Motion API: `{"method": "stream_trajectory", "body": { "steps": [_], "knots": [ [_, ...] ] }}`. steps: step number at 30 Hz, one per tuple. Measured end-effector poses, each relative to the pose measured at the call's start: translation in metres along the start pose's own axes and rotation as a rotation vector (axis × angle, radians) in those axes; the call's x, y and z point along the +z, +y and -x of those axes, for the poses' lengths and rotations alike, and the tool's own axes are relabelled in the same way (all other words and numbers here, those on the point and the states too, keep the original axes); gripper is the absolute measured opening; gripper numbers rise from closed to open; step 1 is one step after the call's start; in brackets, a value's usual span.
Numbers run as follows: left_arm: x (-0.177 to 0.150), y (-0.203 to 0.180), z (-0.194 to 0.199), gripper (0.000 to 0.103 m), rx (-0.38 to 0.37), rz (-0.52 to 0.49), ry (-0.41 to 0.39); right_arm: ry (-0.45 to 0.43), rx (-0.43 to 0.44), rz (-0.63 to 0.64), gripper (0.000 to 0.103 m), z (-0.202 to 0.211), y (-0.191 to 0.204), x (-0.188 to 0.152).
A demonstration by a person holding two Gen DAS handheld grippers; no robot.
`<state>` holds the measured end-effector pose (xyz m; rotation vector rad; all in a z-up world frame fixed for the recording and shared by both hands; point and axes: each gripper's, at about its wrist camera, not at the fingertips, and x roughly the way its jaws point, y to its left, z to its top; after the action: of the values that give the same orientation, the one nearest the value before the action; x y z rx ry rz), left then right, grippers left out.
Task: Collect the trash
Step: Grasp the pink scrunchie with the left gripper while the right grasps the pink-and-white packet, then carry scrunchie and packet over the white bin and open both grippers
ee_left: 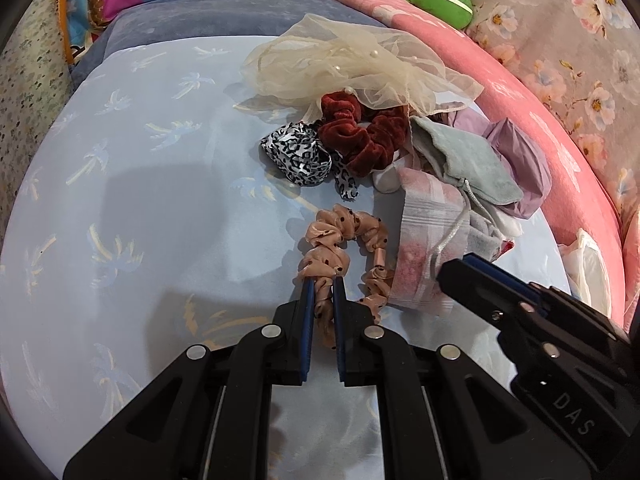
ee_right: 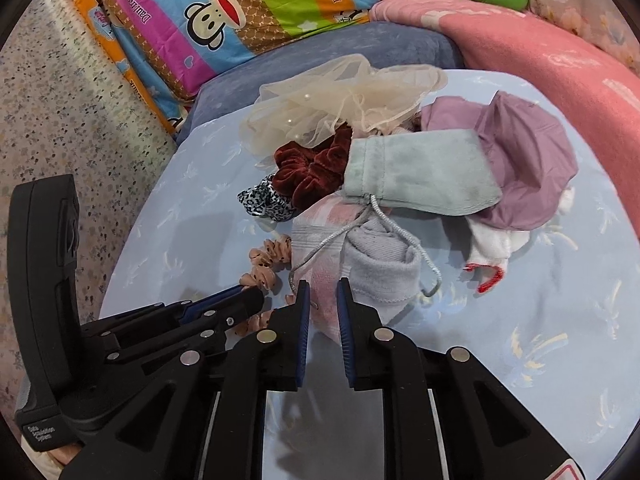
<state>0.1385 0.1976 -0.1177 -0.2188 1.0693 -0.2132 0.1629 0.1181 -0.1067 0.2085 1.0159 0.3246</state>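
Two hand-held grippers work at one pile on the bed point(ee_left: 120, 208). Our left hand-held gripper point(ee_left: 320, 282) pinches the peach scrunchie point(ee_left: 344, 240) at the pile's near edge to lift it away; our right hand-held gripper point(ee_right: 320, 284) is narrow around the pink cloth point(ee_right: 320, 240), not visibly clamped.

A peach dotted scrunchie point(ee_left: 344, 252) lies stretched on the bed point(ee_left: 140, 200). It sits just in front of the dark red velvet scrunchie point(ee_left: 360, 136).
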Motion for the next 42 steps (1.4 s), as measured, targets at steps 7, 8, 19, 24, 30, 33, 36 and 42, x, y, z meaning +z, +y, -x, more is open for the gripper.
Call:
{"method": "stream_trajectory", "body": {
  "steps": [7,8,19,24,30,33,36,42],
  "knots": [
    [-0.001,-0.001,0.006,0.009,-0.002,-0.003,-0.010,-0.011,0.022,0.011,0.002,0.012,0.008,-0.006],
    [-0.002,-0.002,0.007,0.009,-0.004,-0.004,-0.013,-0.016,0.026,0.008,0.002,0.016,0.009,-0.008],
    [-0.007,-0.030,0.045,0.009,-0.067,-0.041,-0.082,-0.161,0.045,-0.016,0.002,0.109,0.010,-0.023],
    [-0.008,-0.052,0.065,0.009,-0.099,-0.080,-0.121,-0.254,0.020,-0.032,0.002,0.155,-0.002,-0.024],
    [-0.009,-0.082,0.086,0.009,-0.151,-0.131,-0.163,-0.344,-0.036,-0.048,0.002,0.200,-0.018,-0.025],
    [-0.010,-0.102,0.095,0.009,-0.182,-0.165,-0.180,-0.384,-0.074,-0.063,0.002,0.223,-0.029,-0.029],
    [-0.013,-0.120,0.101,0.009,-0.207,-0.203,-0.193,-0.403,-0.113,-0.092,0.002,0.241,-0.044,-0.033],
    [-0.013,-0.171,0.107,0.009,-0.268,-0.286,-0.202,-0.438,-0.183,-0.171,0.002,0.274,-0.082,-0.043]
  ]
}}
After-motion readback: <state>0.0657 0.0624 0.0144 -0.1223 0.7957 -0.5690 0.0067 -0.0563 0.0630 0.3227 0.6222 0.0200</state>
